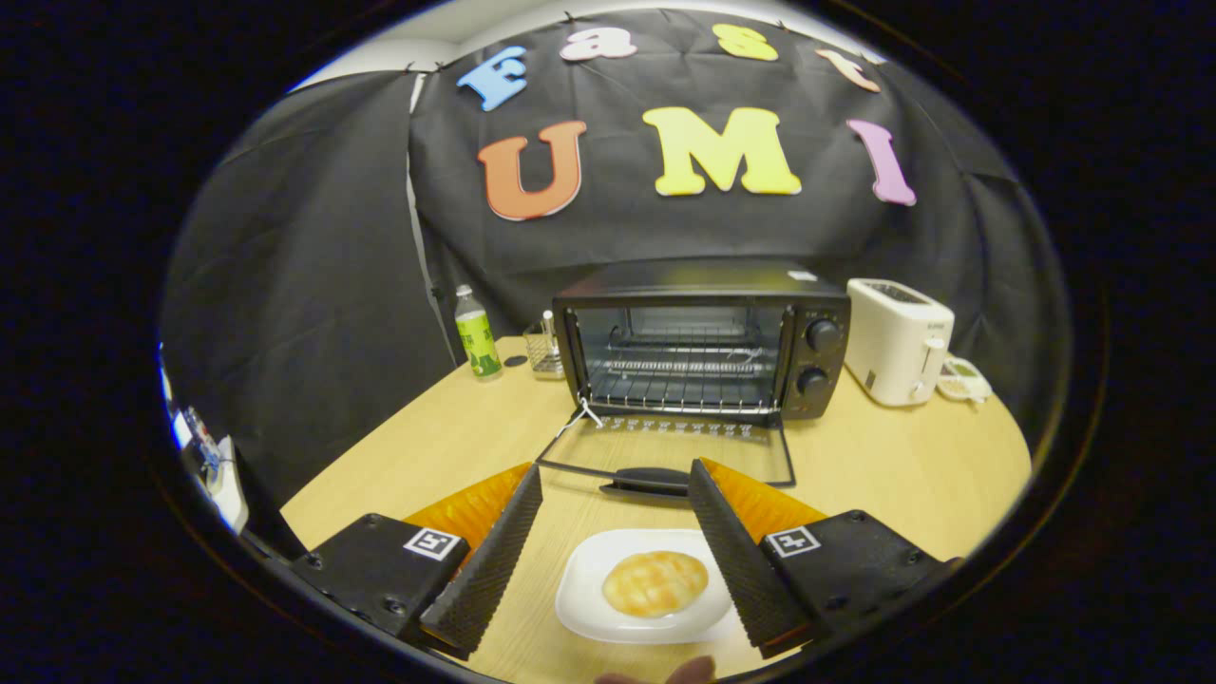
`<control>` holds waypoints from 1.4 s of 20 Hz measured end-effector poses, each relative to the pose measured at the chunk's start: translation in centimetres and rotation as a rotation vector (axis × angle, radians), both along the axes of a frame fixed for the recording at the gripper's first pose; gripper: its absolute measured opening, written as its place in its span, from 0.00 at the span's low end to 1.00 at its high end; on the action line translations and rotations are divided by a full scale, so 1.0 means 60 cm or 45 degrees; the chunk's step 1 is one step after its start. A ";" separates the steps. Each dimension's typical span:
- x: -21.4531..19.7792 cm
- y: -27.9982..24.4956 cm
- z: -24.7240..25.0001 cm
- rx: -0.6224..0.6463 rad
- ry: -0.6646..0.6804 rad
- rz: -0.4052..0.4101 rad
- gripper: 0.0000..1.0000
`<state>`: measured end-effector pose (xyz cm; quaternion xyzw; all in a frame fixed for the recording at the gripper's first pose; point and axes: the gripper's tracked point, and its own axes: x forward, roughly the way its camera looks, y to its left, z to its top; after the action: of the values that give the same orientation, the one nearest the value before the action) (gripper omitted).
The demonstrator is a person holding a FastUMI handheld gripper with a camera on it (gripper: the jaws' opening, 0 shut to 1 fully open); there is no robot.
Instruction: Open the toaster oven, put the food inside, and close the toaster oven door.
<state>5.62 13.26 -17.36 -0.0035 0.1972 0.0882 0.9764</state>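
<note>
Toaster oven at frame centre, door already dropped flat toward the camera, handle at its near edge. Gripper released, fingers spread wide, holding nothing. Bun on a white plate sits low centre, between the fingers and nearer than their tips, hugging the right one. Oven rack lies straight ahead past the door. My read: pull back and down first, then grab.

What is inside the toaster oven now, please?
The toaster oven stands with its door folded down. Inside, a wire rack is visible with no food on it. The bun lies on the plate between the open gripper's fingers.
</note>
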 end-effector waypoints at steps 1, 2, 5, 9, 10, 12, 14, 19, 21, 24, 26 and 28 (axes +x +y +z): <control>-0.008 0.000 0.008 -0.016 -0.034 0.012 1.00; -0.019 -0.002 0.009 -0.022 -0.059 0.021 1.00; -0.044 -0.007 -0.004 0.004 -0.080 0.026 1.00; -0.071 -0.011 -0.071 0.020 -0.017 0.009 1.00; -0.078 -0.010 -0.088 0.016 0.000 0.010 1.00; -0.085 -0.016 -0.118 -0.005 0.026 -0.010 1.00; -0.085 -0.021 -0.145 -0.018 0.066 -0.027 1.00; -0.080 -0.035 -0.184 0.014 0.180 -0.093 1.00; -0.077 -0.045 -0.196 0.013 0.212 -0.132 1.00; -0.075 -0.043 -0.214 0.030 0.261 -0.142 1.00; -0.077 -0.043 -0.226 0.037 0.298 -0.142 1.00; -0.078 -0.042 -0.238 0.053 0.333 -0.148 1.00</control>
<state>0.93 10.74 -31.64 0.0396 0.3206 0.0353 0.9457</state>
